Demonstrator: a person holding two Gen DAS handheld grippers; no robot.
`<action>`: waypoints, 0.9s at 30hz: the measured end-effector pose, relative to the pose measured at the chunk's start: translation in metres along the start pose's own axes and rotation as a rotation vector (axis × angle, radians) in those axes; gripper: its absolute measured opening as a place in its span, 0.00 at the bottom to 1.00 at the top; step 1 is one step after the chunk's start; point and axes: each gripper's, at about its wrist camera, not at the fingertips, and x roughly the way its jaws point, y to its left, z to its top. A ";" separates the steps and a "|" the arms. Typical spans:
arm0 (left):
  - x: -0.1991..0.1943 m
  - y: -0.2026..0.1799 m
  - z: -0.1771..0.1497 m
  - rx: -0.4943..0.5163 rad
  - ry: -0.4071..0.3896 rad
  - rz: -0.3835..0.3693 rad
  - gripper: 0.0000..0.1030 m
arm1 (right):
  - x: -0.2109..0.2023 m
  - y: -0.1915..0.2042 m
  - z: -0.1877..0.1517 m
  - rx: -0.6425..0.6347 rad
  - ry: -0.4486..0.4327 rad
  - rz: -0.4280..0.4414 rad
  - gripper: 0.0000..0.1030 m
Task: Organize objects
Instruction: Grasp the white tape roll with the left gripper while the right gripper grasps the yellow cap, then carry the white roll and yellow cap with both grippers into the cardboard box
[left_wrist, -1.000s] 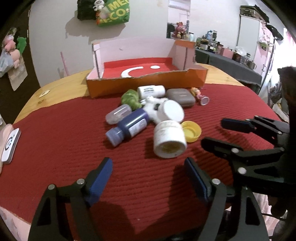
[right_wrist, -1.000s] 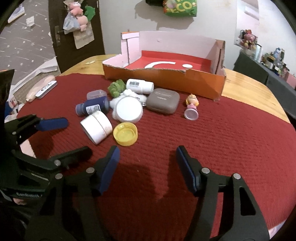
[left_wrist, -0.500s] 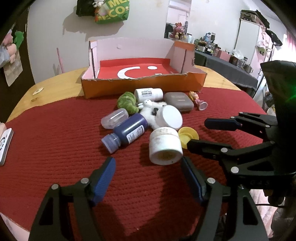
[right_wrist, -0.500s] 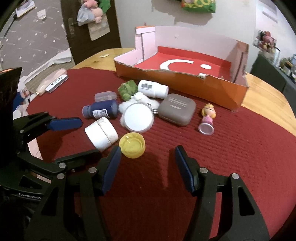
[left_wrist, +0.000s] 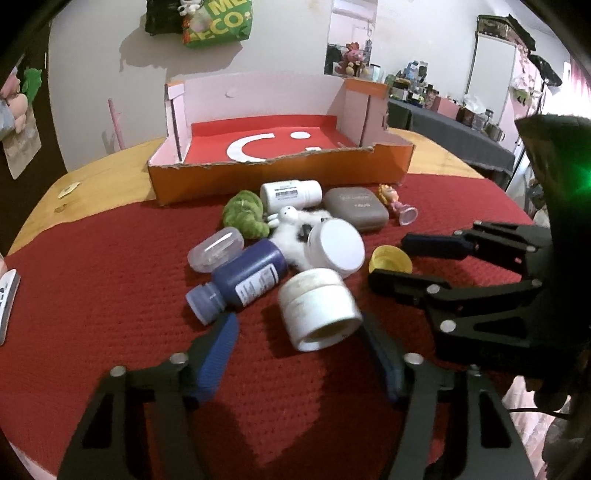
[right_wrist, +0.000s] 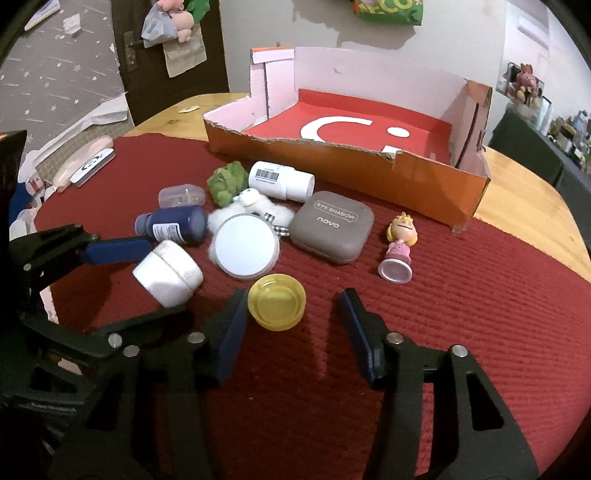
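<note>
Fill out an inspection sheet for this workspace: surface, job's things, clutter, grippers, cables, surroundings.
Surface: red mat over a wooden table.
Job's things: open orange box, nothing inside; white jar, yellow cap, blue bottle, eye shadow case and figurine heaped on the mat.
Clutter: remote at the table edge.
Grippers: left gripper and right gripper just closing, jar and cap between the fingers, not yet pinched.
Cables: nothing seen.
Surroundings: door, green bag on wall.

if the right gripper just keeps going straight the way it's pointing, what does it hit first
Most likely the yellow cap, lying open side up just ahead of the right gripper and partly between its open fingers, which have just been closing. Beyond it lies the white round lid; depth is uncertain.
</note>
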 end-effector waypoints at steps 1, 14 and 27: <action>0.000 0.000 0.001 -0.001 -0.001 -0.004 0.53 | 0.000 0.000 0.000 0.000 0.000 0.002 0.42; -0.002 0.002 0.001 -0.009 -0.005 -0.031 0.42 | -0.008 -0.006 0.001 0.089 -0.025 0.000 0.28; -0.022 0.004 0.025 0.025 -0.079 -0.018 0.42 | -0.033 -0.002 0.023 0.096 -0.106 -0.029 0.28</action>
